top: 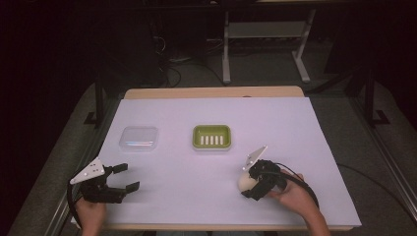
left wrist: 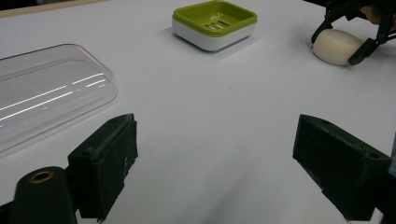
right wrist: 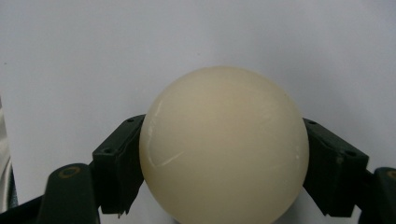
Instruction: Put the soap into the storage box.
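Note:
A cream oval soap bar [top: 245, 182] [right wrist: 224, 140] lies on the white table cover near the front right. My right gripper [top: 247, 182] [right wrist: 224, 161] is shut on it, one black jaw pressed against each side. The left gripper view shows this same soap bar [left wrist: 335, 45] with the right gripper [left wrist: 337, 46] astride it, resting on the table. A green soap dish [top: 211, 128] [left wrist: 243, 21] with a white base sits mid-table. My left gripper [top: 129, 177] [left wrist: 219, 158] is held open and empty near the front left.
A clear plastic lid [top: 139, 138] [left wrist: 46, 88] lies left of the dish, just beyond my left gripper. The white cover [top: 196, 191] spans the table, with a wooden edge [top: 211, 92] at the far side. Dark floor and a desk frame lie beyond.

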`<state>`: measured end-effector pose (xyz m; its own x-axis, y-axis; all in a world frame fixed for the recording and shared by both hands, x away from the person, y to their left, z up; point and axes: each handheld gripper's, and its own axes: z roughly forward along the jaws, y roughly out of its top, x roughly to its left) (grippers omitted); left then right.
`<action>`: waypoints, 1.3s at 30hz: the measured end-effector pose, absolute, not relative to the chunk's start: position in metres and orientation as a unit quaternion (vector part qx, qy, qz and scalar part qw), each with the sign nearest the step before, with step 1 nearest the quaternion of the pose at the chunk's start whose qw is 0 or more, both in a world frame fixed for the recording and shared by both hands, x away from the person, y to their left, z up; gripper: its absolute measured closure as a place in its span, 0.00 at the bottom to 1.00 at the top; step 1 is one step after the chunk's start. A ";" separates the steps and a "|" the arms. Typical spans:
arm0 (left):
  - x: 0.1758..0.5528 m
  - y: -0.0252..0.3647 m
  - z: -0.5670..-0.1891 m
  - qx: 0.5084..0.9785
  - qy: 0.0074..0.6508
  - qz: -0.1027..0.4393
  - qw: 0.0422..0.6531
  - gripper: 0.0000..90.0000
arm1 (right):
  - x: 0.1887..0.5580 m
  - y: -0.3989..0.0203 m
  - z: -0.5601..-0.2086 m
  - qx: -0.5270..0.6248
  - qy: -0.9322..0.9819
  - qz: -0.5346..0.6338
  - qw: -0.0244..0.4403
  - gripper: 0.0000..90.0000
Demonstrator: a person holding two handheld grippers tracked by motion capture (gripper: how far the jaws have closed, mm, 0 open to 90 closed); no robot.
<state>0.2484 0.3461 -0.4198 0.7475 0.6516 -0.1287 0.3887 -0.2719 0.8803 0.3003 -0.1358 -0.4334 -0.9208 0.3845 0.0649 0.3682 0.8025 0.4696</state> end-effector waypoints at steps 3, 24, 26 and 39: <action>0.248 0.346 -0.420 0.787 0.331 0.131 0.504 0.15 | 0.300 -0.136 -0.433 0.200 0.948 0.246 0.017 0.25; 0.248 0.346 -0.420 0.787 0.331 0.133 0.503 0.15 | 0.303 -0.142 -0.424 0.213 0.937 0.275 0.016 0.25; 0.248 0.346 -0.420 0.786 0.333 0.133 0.504 0.15 | 0.305 -0.142 -0.421 0.212 0.937 0.279 0.013 0.25; 0.248 0.347 -0.420 0.786 0.332 0.132 0.504 0.15 | 0.314 -0.137 -0.411 0.204 0.938 0.282 0.006 0.25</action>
